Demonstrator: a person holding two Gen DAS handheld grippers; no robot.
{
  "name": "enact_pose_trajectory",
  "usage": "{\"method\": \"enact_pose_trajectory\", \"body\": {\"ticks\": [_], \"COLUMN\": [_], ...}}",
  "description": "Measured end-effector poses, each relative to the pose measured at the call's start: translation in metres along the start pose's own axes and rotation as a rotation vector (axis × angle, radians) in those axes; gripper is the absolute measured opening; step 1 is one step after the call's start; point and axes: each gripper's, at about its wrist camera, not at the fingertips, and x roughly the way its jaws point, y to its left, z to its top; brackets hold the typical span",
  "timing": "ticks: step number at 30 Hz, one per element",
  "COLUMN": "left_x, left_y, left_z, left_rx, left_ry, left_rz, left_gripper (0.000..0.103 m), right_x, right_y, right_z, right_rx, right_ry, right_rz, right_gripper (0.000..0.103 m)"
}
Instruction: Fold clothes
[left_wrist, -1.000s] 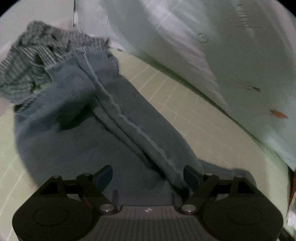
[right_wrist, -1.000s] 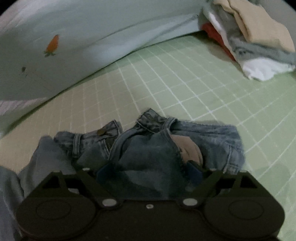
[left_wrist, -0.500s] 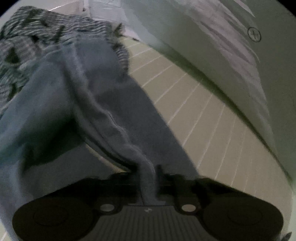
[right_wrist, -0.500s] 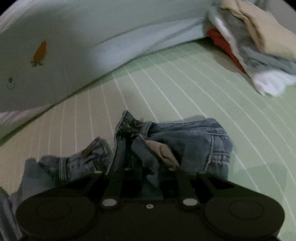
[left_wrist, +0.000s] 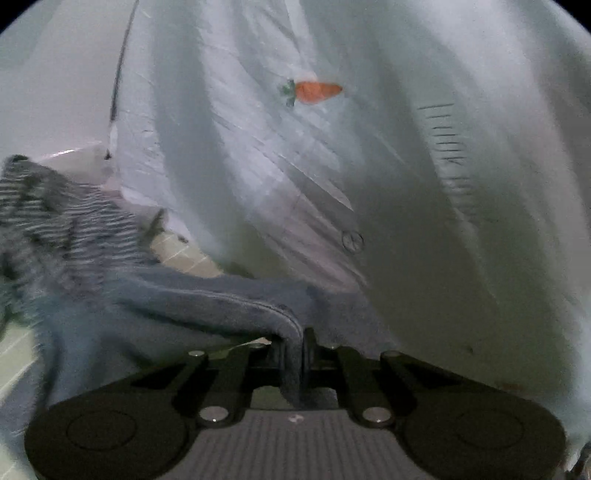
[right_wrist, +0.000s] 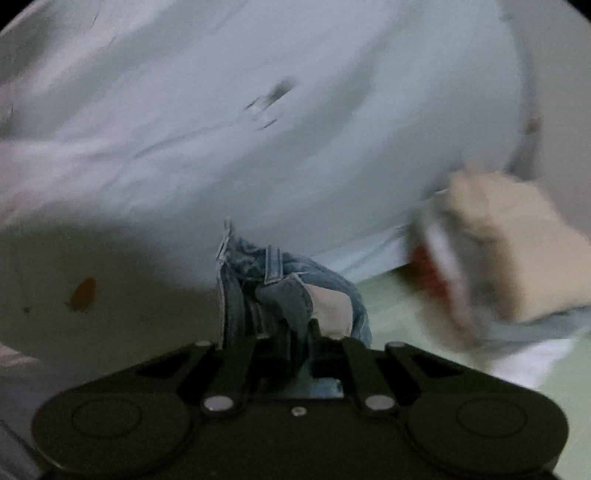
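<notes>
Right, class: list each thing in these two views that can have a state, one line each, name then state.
left gripper: shut on a hem fold of the jeans
right gripper: shut on the waistband end
jeans: pinched at both ends, bunched, unfolded
striped garment: crumpled, partly under the jeans
pile of clothes: stacked and folded, blurred
pale sheet: draped, wrinkled

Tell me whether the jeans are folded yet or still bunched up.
Still bunched, not folded. The jeans sit crumpled at the waistband in the shut right gripper, while the left gripper pinches a leg that trails off in loose creases.
</notes>
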Motion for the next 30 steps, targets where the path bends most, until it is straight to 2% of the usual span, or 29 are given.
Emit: {"method": "enact_pose_trajectory", "body": {"ticks": [2,3,5,7,8,9,11,13,14,15,19,21,26,30], "left_x": [-0.032,-0.035,-0.032,-0.032,-0.031,-0.033,-0.042,-0.045,-0.042,-0.036,-0.008,0.007,0.039,0.054], "left_y": [0.014,0.024,0.046,0.059,0.066,0.071,0.068,0.058,0.054,0.052,0.044,0.044,0.059,0.070], "left_z": [-0.027,-0.047,-0.088,-0.110,-0.122,-0.130,-0.125,-0.117,-0.112,-0.107,-0.095,-0.092,-0.098,-0.102], "left_rx": [0.028,0.032,0.021,-0.005,-0.019,-0.029,-0.033,-0.005,0.019,0.043,0.089,0.092,0.080,0.064], "left_ry": [0.039,0.094,0.248,0.319,0.355,0.376,0.332,0.265,0.239,0.224,0.249,0.278,0.351,0.385], "left_rz": [0.016,0.049,0.132,0.175,0.196,0.210,0.196,0.184,0.184,0.185,0.202,0.228,0.308,0.322], "left_gripper": [0.009,0.010,0.011,0.015,0.015,0.021,0.034,0.063,0.067,0.070,0.078,0.078,0.078,0.078], "right_x": [-0.022,-0.027,-0.030,-0.036,-0.040,-0.049,-0.056,-0.061,-0.061,-0.058,-0.045,-0.036,-0.031,-0.033], "right_y": [-0.029,-0.043,-0.069,-0.082,-0.088,-0.088,-0.080,-0.070,-0.064,-0.060,-0.042,-0.037,-0.034,-0.032], "right_z": [-0.016,-0.027,-0.057,-0.082,-0.094,-0.099,-0.093,-0.086,-0.082,-0.079,-0.075,-0.078,-0.091,-0.098], "right_rx": [0.029,0.049,0.051,0.069,0.078,0.075,0.061,0.059,0.064,0.065,0.100,0.137,0.097,0.075], "right_ry": [0.019,0.054,0.189,0.278,0.320,0.314,0.275,0.238,0.222,0.223,0.266,0.305,0.330,0.338], "right_rz": [-0.060,-0.083,-0.131,-0.151,-0.162,-0.170,-0.172,-0.161,-0.150,-0.136,-0.095,-0.081,-0.102,-0.113], "right_gripper": [0.008,0.008,0.010,0.016,0.030,0.042,0.056,0.068,0.077,0.080,0.082,0.082,0.082,0.083]}}
